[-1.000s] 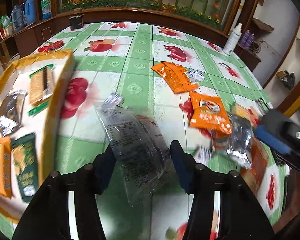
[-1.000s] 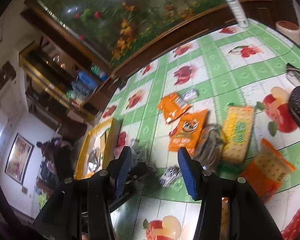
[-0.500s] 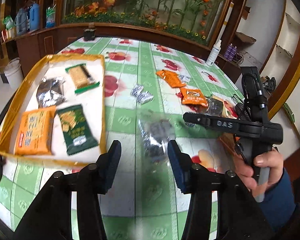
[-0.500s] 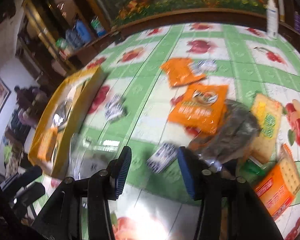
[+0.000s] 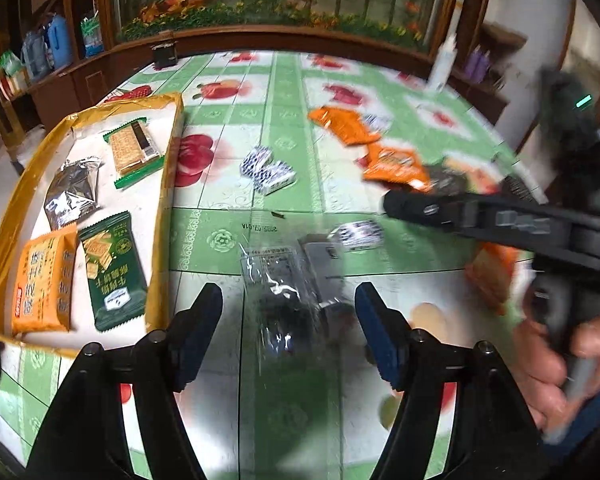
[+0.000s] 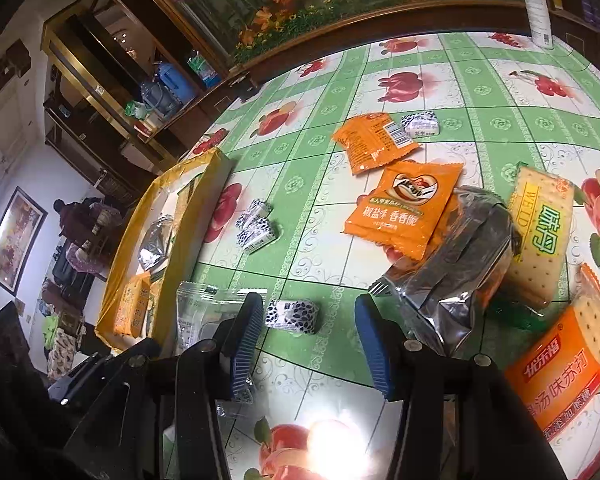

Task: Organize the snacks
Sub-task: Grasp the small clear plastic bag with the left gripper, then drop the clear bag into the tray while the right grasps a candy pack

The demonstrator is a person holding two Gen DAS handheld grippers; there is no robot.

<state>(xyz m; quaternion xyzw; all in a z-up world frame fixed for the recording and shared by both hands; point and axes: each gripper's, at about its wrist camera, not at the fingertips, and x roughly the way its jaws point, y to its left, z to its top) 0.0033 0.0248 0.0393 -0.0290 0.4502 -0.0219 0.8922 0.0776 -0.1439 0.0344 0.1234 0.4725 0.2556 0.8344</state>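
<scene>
Opening its jaws, the left gripper (image 5: pixel 288 328) lets go of the clear packet (image 5: pixel 288 288), which a second ago was pinched between the pads and carried over from the snack pile; now both pads stand off it, and it looks to lie on the worktop (image 5: pixel 284 152) just right of the yellow tray (image 5: pixel 168 184), not in it. That snack probably still needs moving inside. The right gripper (image 6: pixel 308 336) hovers part-open and empty above a small patterned packet (image 6: pixel 294 316), likely the next pick.
</scene>
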